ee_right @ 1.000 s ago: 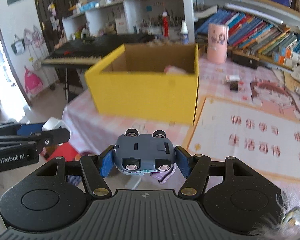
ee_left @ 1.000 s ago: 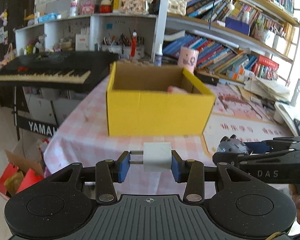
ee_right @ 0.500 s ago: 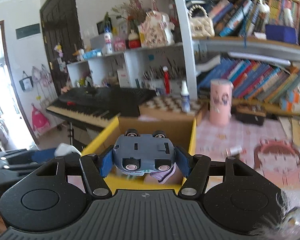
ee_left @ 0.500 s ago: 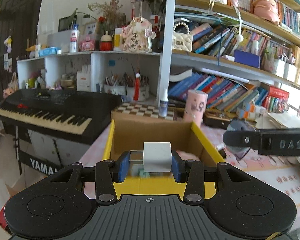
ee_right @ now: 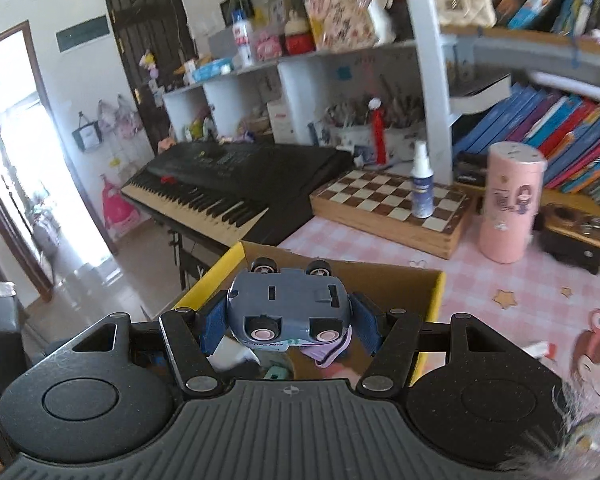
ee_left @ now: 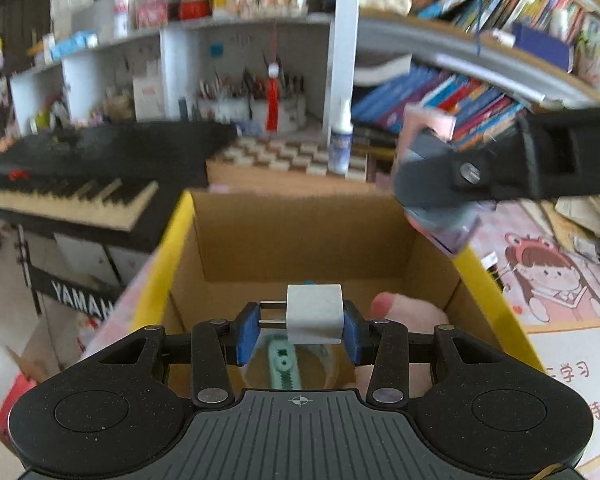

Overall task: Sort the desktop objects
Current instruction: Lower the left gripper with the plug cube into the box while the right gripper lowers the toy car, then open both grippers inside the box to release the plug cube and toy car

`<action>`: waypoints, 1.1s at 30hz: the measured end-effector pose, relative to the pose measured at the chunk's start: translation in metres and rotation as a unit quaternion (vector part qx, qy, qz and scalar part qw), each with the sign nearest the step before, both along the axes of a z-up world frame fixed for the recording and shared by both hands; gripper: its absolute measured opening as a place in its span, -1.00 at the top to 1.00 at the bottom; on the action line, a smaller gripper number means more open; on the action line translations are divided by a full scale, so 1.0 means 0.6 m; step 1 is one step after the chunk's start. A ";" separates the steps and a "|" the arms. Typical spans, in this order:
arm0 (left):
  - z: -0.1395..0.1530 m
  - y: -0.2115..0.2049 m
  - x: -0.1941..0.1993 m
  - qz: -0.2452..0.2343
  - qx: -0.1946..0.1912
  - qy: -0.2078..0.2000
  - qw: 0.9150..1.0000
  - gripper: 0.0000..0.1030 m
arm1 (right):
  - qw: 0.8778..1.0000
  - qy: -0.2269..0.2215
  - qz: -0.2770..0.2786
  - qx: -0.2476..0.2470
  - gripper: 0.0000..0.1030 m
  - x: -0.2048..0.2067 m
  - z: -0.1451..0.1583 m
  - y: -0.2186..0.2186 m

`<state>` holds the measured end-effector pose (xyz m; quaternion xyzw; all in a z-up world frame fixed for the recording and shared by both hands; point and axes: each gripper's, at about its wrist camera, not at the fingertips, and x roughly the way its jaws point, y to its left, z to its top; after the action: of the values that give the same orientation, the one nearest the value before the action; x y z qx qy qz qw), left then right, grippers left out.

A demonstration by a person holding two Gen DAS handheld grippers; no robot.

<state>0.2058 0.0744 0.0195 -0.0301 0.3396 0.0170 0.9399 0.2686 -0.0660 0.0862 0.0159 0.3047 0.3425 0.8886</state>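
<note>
My left gripper (ee_left: 300, 330) is shut on a white plug charger (ee_left: 314, 312), held over the open yellow cardboard box (ee_left: 160, 264). Inside the box lie a pink object (ee_left: 404, 312) and a green item (ee_left: 286, 368) with clear tape. My right gripper (ee_right: 288, 320) is shut on a blue-grey toy car (ee_right: 288, 308), upside down with wheels up, held above the box's rim (ee_right: 436, 300). In the left wrist view the right gripper with the car (ee_left: 436, 188) hangs over the box's right wall.
A black Yamaha keyboard (ee_right: 220, 184) stands left of the pink checked table (ee_right: 480, 280). A chessboard (ee_right: 388, 204), a spray bottle (ee_right: 422, 188) and a pink tube (ee_right: 510, 204) stand behind the box. Bookshelves (ee_right: 560, 128) fill the back.
Both grippers have moved forward and up from in front of the box to over its opening. Each still holds its object.
</note>
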 end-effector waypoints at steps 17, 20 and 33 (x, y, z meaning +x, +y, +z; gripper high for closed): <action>-0.064 -0.013 0.049 -0.002 0.002 0.107 0.994 0.19 | 0.982 0.126 0.053 -0.129 -0.18 0.130 -0.117 0.095; -0.064 -0.014 0.046 0.005 -0.003 0.107 0.994 0.18 | 0.979 0.137 0.055 -0.143 -0.18 0.131 -0.128 0.097; -0.026 -0.019 0.012 0.015 0.015 0.043 0.999 -0.05 | 0.979 0.127 0.063 -0.149 -0.21 0.124 -0.135 0.100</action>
<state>0.2131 0.0631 0.0039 -0.0201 0.3788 0.0372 0.9245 0.3430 -0.0061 0.0050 -0.0926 0.4634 0.3432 0.8117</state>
